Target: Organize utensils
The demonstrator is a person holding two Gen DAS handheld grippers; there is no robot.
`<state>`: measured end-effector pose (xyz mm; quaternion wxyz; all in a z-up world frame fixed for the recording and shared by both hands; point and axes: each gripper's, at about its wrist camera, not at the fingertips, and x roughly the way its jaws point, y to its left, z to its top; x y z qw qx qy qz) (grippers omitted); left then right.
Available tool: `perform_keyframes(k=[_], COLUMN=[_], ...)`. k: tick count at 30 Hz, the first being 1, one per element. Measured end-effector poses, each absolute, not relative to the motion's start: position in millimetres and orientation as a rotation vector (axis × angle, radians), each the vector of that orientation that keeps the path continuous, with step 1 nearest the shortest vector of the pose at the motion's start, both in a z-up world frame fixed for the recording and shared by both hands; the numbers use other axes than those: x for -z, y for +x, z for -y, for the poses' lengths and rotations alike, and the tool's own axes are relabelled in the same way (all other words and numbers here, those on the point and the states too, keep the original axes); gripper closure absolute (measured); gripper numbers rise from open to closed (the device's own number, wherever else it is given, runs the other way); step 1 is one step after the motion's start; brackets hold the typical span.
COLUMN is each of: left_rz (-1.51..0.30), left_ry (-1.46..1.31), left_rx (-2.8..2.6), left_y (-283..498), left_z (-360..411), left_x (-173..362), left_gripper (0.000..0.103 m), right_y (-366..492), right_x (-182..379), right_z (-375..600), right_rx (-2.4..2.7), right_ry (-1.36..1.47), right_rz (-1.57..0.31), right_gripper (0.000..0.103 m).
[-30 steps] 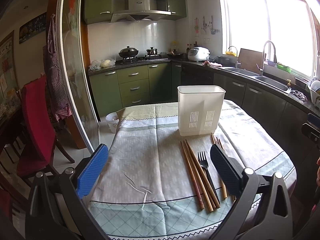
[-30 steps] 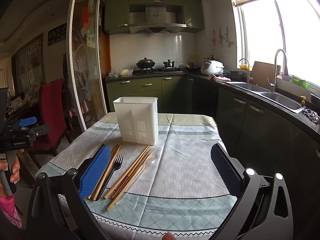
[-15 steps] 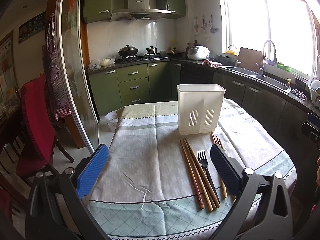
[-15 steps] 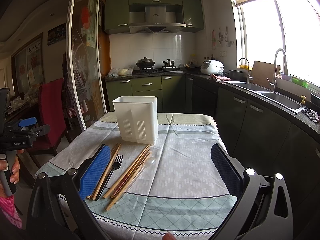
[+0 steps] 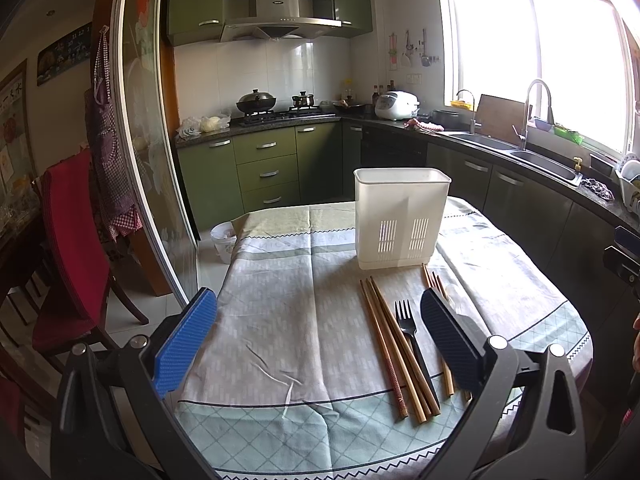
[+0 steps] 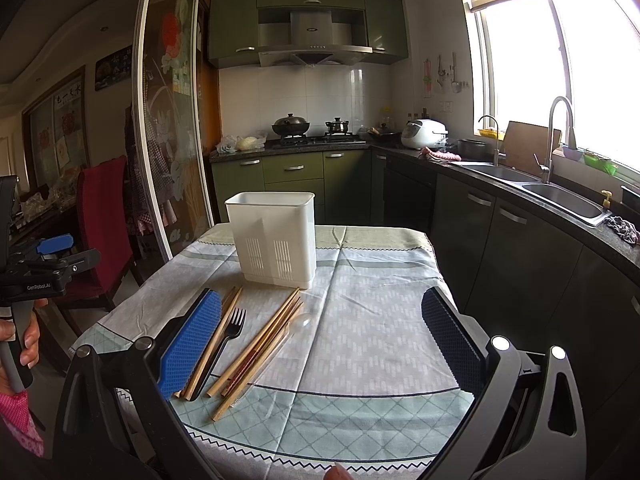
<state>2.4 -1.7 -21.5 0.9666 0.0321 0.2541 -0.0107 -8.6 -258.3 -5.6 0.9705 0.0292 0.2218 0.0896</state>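
The left tongs hang above the near edge of the desk with their blue pads set wide apart and nothing between them. The right tongs hover over the same desk from the other side, also spread wide and empty.

A white plastic utensil holder stands upright on the cloth, right of centre in the left wrist view and left of centre in the right wrist view. It has slotted vents low on its near wall.

Just in front of the holder the utensils lie flat on the tablecloth. In the left wrist view a bundle of wooden chopsticks runs from near the holder's base toward the lower right of the frame, with a black plastic fork lying just beside them, tines toward the holder. More chopsticks show further right, partly hidden behind the right pad of the left tongs. A clear plastic spoon lies among the chopsticks in the right wrist view, faint against the cloth.

At the left edge of the right wrist view a hand grips the handle of the left tongs. A red chair stands at the left of the frame.
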Motion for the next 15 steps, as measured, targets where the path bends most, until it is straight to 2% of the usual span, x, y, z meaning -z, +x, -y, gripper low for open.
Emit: perform_keyframes(k=[15], left_rz=[-0.52], left_ry=[0.068], left_rx=[0.024], left_y=[3.8], left_z=[2.6], left_x=[23.6], left_gripper=[0.006], right_y=[-8.5], right_x=[7.2], right_z=[261.8], right_rx=[-0.179], right_ry=[0.059], right_rz=[-0.449], right_gripper=[0.004])
